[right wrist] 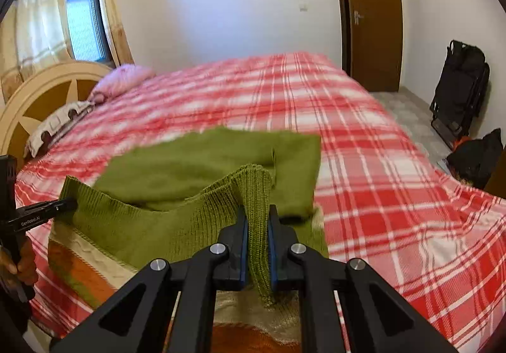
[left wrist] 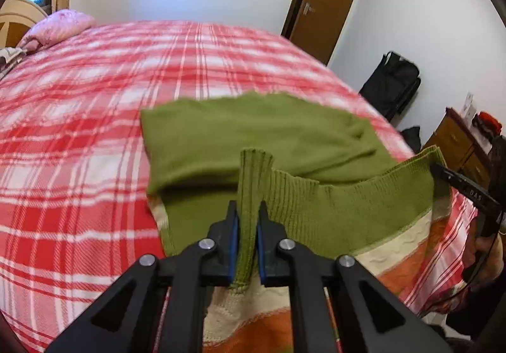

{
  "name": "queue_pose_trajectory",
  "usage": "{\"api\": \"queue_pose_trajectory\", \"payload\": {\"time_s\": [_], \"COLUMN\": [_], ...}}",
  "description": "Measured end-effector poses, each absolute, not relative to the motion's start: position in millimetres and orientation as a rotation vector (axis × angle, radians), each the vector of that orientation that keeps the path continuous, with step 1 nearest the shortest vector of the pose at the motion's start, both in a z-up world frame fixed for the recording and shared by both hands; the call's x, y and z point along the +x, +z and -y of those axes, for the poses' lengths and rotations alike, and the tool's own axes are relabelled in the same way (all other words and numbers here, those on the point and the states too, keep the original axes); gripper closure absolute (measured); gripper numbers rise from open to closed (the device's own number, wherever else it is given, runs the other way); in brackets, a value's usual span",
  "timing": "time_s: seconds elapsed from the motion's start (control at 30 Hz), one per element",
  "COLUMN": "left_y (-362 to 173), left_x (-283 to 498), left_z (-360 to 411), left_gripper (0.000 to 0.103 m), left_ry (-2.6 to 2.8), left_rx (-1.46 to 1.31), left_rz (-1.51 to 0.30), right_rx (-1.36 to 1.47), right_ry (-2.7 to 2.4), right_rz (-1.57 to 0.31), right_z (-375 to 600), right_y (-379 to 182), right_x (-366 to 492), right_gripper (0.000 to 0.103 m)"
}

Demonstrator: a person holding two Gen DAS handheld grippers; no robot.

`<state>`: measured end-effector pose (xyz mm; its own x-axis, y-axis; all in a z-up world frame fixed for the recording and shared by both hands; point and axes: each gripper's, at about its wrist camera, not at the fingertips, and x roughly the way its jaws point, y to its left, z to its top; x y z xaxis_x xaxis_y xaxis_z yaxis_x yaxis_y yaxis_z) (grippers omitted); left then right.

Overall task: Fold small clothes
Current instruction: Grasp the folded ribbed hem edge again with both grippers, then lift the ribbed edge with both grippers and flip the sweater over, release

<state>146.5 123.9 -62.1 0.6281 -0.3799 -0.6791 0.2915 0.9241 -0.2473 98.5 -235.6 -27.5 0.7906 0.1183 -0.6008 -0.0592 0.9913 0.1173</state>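
Observation:
A small green knit sweater (left wrist: pixel 253 138) with cream and orange stripes lies on the red plaid bed (left wrist: pixel 79 131); it also shows in the right wrist view (right wrist: pixel 196 169). My left gripper (left wrist: pixel 248 210) is shut on the ribbed hem at one corner and holds it up. My right gripper (right wrist: pixel 257 217) is shut on the ribbed hem (right wrist: pixel 256 195) at the other corner. The hem stretches between them, lifted above the folded green body. The right gripper shows at the right edge of the left wrist view (left wrist: pixel 442 169); the left gripper shows at the left of the right wrist view (right wrist: pixel 68 204).
A pink pillow (right wrist: pixel 123 81) and a headboard (right wrist: pixel 47 90) stand at the bed's head. A brown door (right wrist: pixel 373 14) is in the far wall. Black bags (right wrist: pixel 458 90) lean on the right wall. A wooden cabinet (left wrist: pixel 458 144) stands near the bed's edge.

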Motion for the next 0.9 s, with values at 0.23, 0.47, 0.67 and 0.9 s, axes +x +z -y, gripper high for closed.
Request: {"api": "queue_pose_trajectory", "payload": {"time_s": [0.23,0.47,0.67,0.9], "left_y": [-42,-45,-43,-41], "left_x": [163,193,214,246], "left_z": [-127,-132,-133,-137], "left_gripper": [0.093,0.093,0.093,0.093], "left_ry": [-0.34,-0.265,-0.242,-0.202], "left_rx": [-0.136,-0.179,-0.189,-0.202], "left_rz": [-0.764,-0.778,-0.774,-0.768], "right_rx": [0.038,0.024,-0.017,-0.03], "right_ry": [0.078,0.058,0.05,0.025], "right_rz": [-0.59,-0.572,-0.559,-0.553], "right_z": [225,222,215,213], "right_y": [-6,-2,0,-1], "right_x": [112,145,172,224], "right_gripper": [0.094,0.094,0.094,0.094]}}
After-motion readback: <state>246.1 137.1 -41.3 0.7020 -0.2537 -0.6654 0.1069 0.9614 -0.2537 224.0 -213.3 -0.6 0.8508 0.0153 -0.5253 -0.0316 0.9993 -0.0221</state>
